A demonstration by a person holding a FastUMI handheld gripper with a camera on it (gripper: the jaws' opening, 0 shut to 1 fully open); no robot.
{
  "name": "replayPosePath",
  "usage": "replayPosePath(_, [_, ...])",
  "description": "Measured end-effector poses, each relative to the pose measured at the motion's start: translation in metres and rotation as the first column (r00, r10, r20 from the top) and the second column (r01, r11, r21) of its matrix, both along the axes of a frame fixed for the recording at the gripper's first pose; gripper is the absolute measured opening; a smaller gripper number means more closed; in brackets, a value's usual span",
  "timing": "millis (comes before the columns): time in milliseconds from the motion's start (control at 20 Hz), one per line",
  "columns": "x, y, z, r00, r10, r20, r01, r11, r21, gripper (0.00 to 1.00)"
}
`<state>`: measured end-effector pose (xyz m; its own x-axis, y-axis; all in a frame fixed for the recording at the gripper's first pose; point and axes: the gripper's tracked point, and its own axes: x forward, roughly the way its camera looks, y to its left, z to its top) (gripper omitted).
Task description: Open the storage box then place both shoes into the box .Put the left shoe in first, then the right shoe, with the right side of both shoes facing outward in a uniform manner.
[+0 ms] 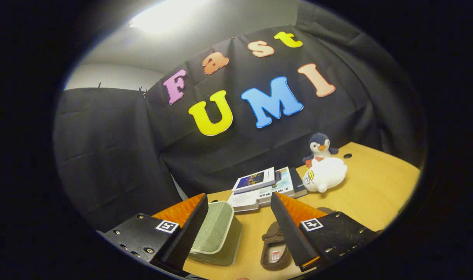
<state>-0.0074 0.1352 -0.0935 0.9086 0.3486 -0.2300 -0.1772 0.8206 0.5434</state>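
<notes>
wooden surface (368, 186) carries a green fabric box (217, 233) just inside the left finger of the claw (238, 204), which stands wide and holds nothing. a brown shoe (274, 249) lies by the right finger, partly hidden. stacked books (263, 186) and two plush toys (324, 167) sit beyond; their print is unreadable.

A wooden table (376, 194) carries everything. Near, a green storage box (217, 233) sits left of a brown shoe (274, 249). Farther back lies a stack of books (261, 186), with a white plush seal (325, 174) and a penguin toy (320, 147) to its right.
</notes>
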Motion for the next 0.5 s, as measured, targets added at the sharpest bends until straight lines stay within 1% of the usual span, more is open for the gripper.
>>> replayPosePath(250, [-0.006, 0.018, -0.027, 0.994, 0.037, -0.106, -0.024, 0.992, 0.122, 0.98])
replayPosePath(400, [-0.013, 0.033, -0.042, 0.982, 0.078, -0.17, -0.041, 0.977, 0.209, 0.97])
replayPosePath(500, [-0.015, 0.045, -0.053, 0.971, 0.108, -0.213, -0.046, 0.96, 0.276, 0.97])
